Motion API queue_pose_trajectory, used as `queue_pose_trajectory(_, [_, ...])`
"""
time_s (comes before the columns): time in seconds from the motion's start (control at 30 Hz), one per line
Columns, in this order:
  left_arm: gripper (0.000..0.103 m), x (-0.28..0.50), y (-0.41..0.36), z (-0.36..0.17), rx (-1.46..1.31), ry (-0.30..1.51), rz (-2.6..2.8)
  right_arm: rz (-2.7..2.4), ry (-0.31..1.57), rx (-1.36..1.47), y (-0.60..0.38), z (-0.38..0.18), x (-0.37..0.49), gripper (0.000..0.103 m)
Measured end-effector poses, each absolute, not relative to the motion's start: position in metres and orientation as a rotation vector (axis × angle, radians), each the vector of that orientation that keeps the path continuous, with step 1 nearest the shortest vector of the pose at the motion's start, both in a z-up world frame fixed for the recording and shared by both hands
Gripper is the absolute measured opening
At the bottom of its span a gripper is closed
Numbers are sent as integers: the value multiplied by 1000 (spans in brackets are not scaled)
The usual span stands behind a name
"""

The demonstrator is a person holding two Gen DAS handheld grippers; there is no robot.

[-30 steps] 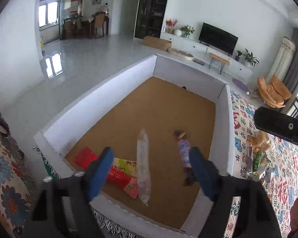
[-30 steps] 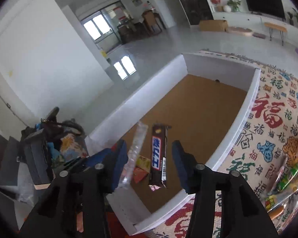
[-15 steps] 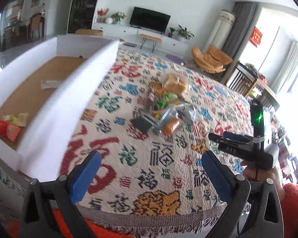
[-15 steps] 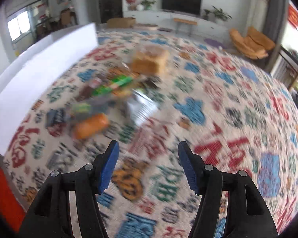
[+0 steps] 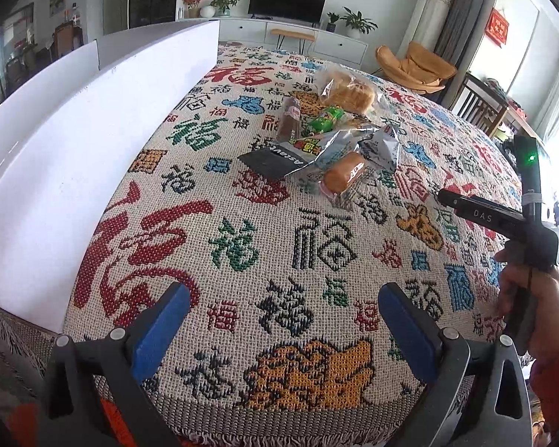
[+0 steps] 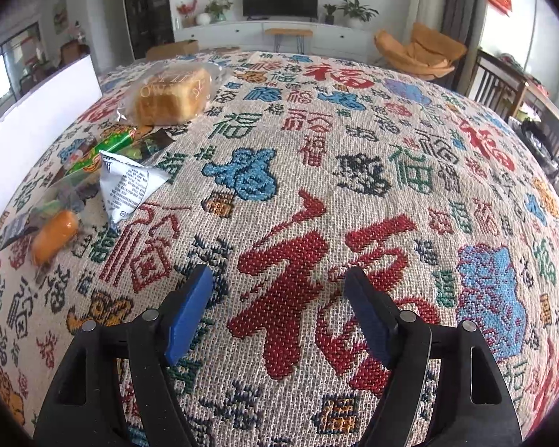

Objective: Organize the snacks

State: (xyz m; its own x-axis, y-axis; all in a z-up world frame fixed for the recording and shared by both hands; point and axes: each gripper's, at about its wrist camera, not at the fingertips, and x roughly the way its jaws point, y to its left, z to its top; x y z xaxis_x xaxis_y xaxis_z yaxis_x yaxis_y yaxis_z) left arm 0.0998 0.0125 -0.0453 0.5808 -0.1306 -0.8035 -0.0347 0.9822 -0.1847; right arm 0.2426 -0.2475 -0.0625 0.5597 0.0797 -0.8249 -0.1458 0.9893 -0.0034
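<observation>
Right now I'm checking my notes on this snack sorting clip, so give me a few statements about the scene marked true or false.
1. Both grippers are open and hold nothing. True: the left gripper and the right gripper have only the woven cloth between their blue pads.
2. The bagged bread loaf lies at the far end of the snack pile. True.
3. The orange sausage-shaped snack is inside the white box. False: it lies on the cloth, at the near edge of the pile.
4. The white box wall stands to the right of the snacks. False: it is on their left in both views.
5. The silver packet stands upright. False: it lies flat.
</observation>
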Motion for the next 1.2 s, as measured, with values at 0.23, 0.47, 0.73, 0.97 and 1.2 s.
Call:
queue_pose_trajectory(0.23, [100, 111, 8, -61, -166, 1045, -37, 130, 969, -70, -250, -63, 243, 80])
queue_pose_trajectory(0.47, [100, 114, 3, -68, -116, 1090, -14, 130, 969, -70, -250, -63, 244, 80])
queue_pose_trajectory(0.73, [102, 116, -4, -70, -62, 1112, -2, 131, 969, -70, -249, -63, 243, 80])
queue_pose_trajectory(0.97, [102, 116, -5, -70, -55, 1114, 0, 131, 969, -70, -250, -64, 244, 80])
queue_pose_trajectory(1.2, [103, 116, -5, -70, -54, 1115, 0, 131, 969, -70, -249, -64, 244, 80])
